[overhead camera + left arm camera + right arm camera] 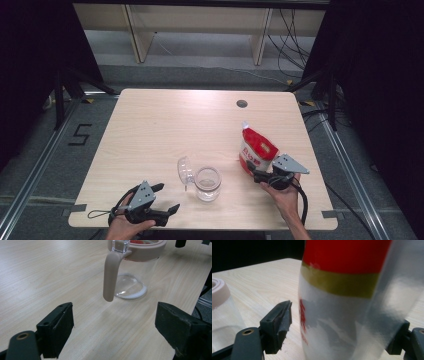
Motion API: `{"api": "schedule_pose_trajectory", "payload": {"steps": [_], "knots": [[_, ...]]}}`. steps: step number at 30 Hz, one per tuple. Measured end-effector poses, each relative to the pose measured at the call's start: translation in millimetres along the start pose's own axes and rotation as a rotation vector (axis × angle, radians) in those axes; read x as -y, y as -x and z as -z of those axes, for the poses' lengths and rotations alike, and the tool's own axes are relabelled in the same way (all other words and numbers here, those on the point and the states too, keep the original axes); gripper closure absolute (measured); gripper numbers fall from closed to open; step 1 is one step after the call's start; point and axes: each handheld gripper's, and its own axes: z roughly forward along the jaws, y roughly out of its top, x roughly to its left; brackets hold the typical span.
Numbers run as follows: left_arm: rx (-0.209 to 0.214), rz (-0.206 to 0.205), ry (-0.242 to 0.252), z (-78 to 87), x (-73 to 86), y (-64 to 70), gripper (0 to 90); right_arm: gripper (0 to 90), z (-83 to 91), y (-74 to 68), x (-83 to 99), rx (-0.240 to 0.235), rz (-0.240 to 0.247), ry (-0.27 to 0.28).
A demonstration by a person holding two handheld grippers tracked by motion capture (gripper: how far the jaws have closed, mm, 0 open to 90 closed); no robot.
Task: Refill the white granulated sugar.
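Two grippers: left gripper at lower left of the high view, right gripper at lower right, well apart.
Bag position: red and white bag right of centre in the high view, upright and slightly tilted, on the table.
Bag and right gripper: bag between the two jaws in the right gripper view; left jaw apart from it by a small gap, right jaw at its edge, contact not clear; grip cannot be told.
Left gripper state: jaws wide apart, nothing between them, pointing at the jar.
Jar position: clear jar lower centre of the high view, lid open and standing at its left side.
Left gripper view alone: pinkish rim and hanging clasp of the jar.
Right gripper view alone: olive band under the red part of the bag.
Materials: glossy plastic bag, transparent jar, pale wood-grain table, black jaws.
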Motion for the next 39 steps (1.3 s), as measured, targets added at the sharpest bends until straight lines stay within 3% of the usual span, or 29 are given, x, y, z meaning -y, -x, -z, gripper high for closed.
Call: {"api": "schedule_pose_trajectory", "payload": {"steps": [1,2,3,5,6,8,10,14,16,18,19,21,22,24,25,27,29,33,36,39], "knots": [[0.001,-0.001,0.0,-0.1,0.0,0.0,15.2,23.5,0.8,-3.0,0.3,0.041,-0.016,0.003],[0.001,0.0,0.0,-0.2,0.0,0.0,15.2,23.7,0.4,-1.7,-0.2,0.02,-0.004,0.005],[0.003,-0.019,-0.005,0.1,-0.3,-1.0,15.2,23.9,0.9,-3.3,0.1,0.027,-0.021,0.004],[0.005,-0.018,-0.004,0.0,-0.3,-0.8,15.2,24.1,-1.5,-1.0,0.6,0.026,0.008,0.017],[0.005,0.003,-0.005,-0.1,0.0,0.3,15.2,24.4,-2.0,-3.8,1.6,0.037,-0.028,0.011],[0.005,-0.015,-0.004,0.1,-0.4,-0.7,15.2,24.9,-3.3,-2.1,1.7,0.03,-0.004,0.0],[-0.001,-0.028,-0.005,0.5,-0.7,-1.2,15.2,25.6,-4.2,-3.1,2.8,0.047,-0.016,0.01],[0.0,-0.031,-0.006,0.6,-0.7,-1.4,15.2,27.5,-5.6,-1.1,3.0,0.043,0.007,0.021],[0.0,-0.018,-0.002,0.1,-0.1,-0.7,15.2,27.9,-7.2,-0.5,3.6,0.023,0.004,0.037],[0.0,-0.035,-0.007,0.2,-0.4,-1.9,15.2,28.6,-7.5,-1.6,4.4,0.028,-0.012,0.041],[-0.001,0.004,-0.004,-0.4,0.5,0.4,15.2,28.6,-7.4,-0.7,4.9,0.036,-0.004,0.04],[0.001,0.003,-0.003,-0.6,0.5,0.6,15.2,29.6,-9.1,0.5,5.9,0.038,0.003,0.06],[0.0,0.004,-0.003,-0.6,0.6,0.8,15.2,29.7,-9.4,-0.7,6.6,0.035,-0.017,0.049],[-0.002,-0.007,-0.003,-0.4,0.2,-0.1,15.2,29.6,-10.9,2.4,7.4,0.042,0.018,0.055],[0.0,-0.029,-0.002,-0.3,-0.3,-1.5,15.2,29.8,-9.9,0.2,7.7,0.035,-0.012,0.033],[-0.001,-0.025,-0.003,-0.4,0.0,-1.5,15.2,30.0,-10.7,0.6,8.3,0.042,-0.001,0.044],[0.0,-0.023,-0.002,-0.5,0.0,-1.5,15.2,30.0,-13.0,2.7,8.7,0.018,0.017,0.041],[0.0,-0.027,-0.006,-0.4,0.1,-1.4,15.2,29.6,-13.5,1.6,10.5,0.036,-0.014,0.043],[-0.002,-0.022,-0.008,-0.5,0.0,-0.9,15.2,30.2,-16.7,4.6,10.9,0.013,0.01,0.055],[-0.003,-0.023,-0.01,-0.7,-0.1,-0.6,15.2,30.9,-18.4,4.3,12.4,0.014,0.002,0.053]]}}
